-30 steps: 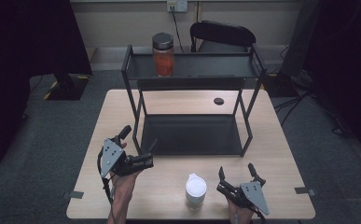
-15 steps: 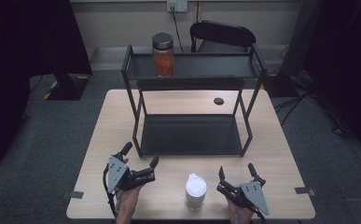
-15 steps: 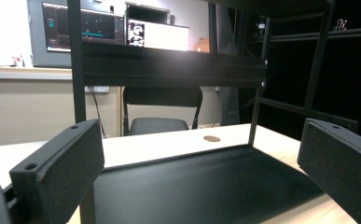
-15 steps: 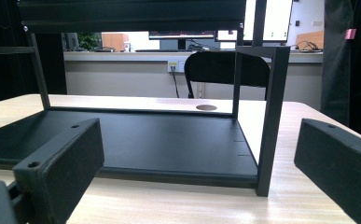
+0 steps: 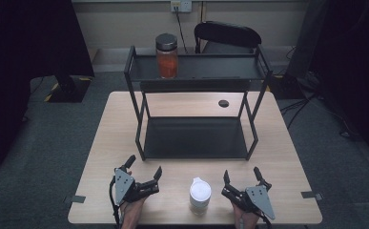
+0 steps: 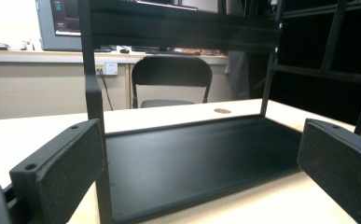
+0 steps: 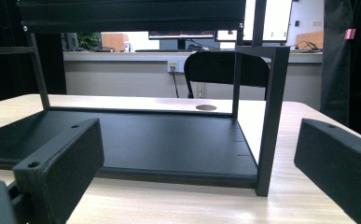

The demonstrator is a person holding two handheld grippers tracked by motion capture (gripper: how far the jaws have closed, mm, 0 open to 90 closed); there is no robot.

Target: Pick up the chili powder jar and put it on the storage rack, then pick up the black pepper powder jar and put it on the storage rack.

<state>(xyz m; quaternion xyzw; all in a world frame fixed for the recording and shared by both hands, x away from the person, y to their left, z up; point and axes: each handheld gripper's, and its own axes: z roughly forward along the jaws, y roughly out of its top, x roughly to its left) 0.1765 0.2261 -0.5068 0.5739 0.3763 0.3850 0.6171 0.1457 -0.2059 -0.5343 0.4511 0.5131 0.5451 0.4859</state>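
Claws are resting low at the near edge of the worktop [image 5: 106,143], both with jaws standing apart and gripping nothing. The left claw [image 5: 144,168] is lying to the left of a small white jar [image 5: 200,194], which is standing upright between the two, and the right claw [image 5: 241,177] is sitting just to its right. That jar is looking closed under a white lid, so its contents cannot be told.

Judging from this, the work is sitting at a start or a pause between steps: nothing is in hand, and the white jar is the nearest thing to either claw. The next move is likely calling for one claw to turn inward toward the jar, straddle its body and close squarely so it does not tip.

Farther on, the black two-tier rack [image 5: 134,95] is standing mid-worktop, its lower tray [image 6: 192,163] lying bare in both gripper views. On the top shelf, toward its left end, a glass jar [image 5: 167,56] with a dark lid is holding something orange-red.
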